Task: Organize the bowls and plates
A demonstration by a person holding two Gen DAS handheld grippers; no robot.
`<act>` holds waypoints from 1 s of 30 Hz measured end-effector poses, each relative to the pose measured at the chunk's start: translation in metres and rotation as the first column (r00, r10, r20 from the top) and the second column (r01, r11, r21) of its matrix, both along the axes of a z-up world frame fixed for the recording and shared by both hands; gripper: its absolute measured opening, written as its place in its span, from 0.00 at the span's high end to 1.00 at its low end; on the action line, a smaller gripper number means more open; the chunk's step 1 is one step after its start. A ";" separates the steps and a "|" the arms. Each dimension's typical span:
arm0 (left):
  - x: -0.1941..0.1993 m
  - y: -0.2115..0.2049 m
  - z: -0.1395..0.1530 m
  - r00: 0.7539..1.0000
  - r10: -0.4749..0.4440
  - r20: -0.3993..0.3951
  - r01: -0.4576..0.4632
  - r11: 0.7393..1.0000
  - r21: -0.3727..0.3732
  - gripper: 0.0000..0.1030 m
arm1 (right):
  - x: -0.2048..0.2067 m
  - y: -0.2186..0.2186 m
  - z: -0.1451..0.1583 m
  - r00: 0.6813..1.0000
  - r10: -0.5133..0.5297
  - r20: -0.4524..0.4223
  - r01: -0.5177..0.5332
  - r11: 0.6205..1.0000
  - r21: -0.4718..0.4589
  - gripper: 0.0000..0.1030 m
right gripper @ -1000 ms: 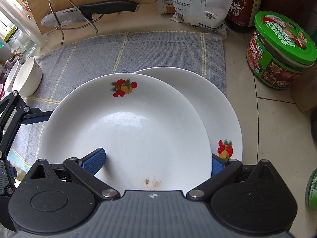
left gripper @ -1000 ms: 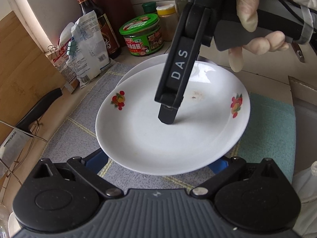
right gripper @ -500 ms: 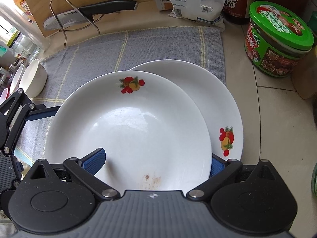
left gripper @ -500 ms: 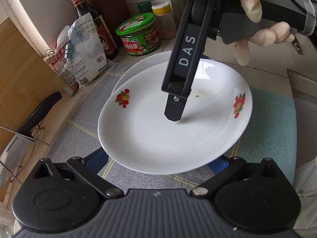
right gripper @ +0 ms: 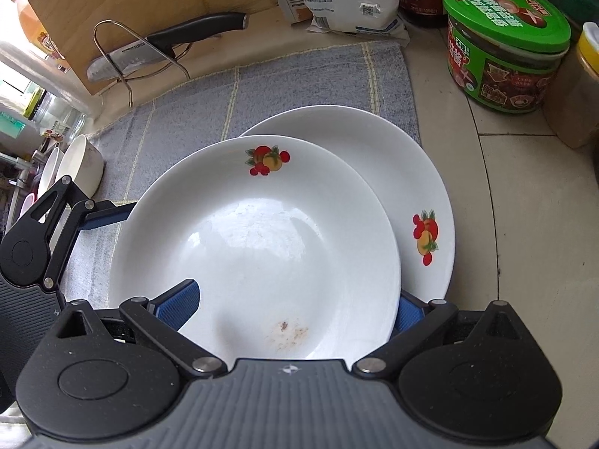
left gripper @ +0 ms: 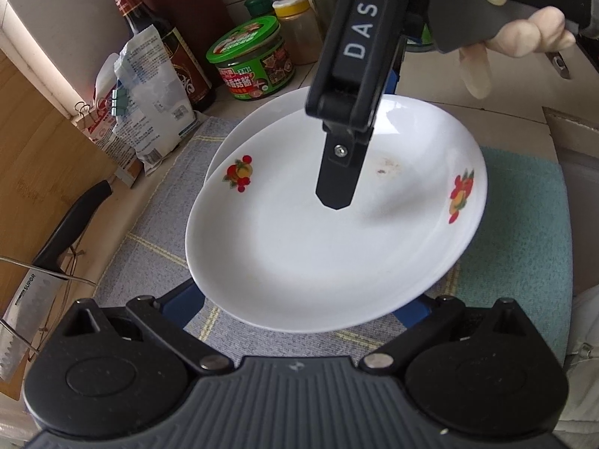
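Right hand-held gripper (right gripper: 288, 308): spread wide, one finger (left gripper: 338, 172) over the upper plate's basin.
Left hand-held gripper (left gripper: 299, 303): spread wide, straddling the plate's near rim.
Upper plate (right gripper: 254, 247): overlapping lower plate (right gripper: 415, 187).
Grey cloth (right gripper: 299, 78): beneath both, on the surface.
Small bowl (right gripper: 84, 164): at the cloth's left edge.

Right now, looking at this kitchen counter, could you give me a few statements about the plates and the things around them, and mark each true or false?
1. Two white plates overlap, the top plate covering part of the lower plate. True.
2. The top plate is spotless. False: brownish specks sit near its rim.
3. The jar has a red lid. False: it is green.
4. A knife rests in a wire stand. True.
5. The plates sit on bare tile. False: a grey cloth lies underneath.
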State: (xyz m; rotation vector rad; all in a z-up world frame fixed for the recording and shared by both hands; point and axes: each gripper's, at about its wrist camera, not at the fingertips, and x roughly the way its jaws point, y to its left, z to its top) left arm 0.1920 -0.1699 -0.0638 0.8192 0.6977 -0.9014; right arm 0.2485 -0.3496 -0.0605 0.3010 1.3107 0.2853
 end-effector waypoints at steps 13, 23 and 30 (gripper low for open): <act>0.000 0.003 0.004 1.000 0.006 -0.026 -0.007 1.000 -0.029 0.01 | 0.001 -0.003 0.003 1.000 -0.021 -0.007 0.021 1.000 0.001 0.00; 0.003 0.002 0.004 0.998 0.020 -0.058 -0.023 0.998 -0.054 0.01 | 0.000 -0.006 0.005 0.999 -0.037 -0.021 0.037 0.999 0.014 0.00; 0.002 0.004 0.006 0.997 0.012 -0.082 -0.019 0.996 -0.088 0.01 | 0.004 -0.018 0.005 0.991 -0.106 -0.077 0.111 0.991 0.069 0.00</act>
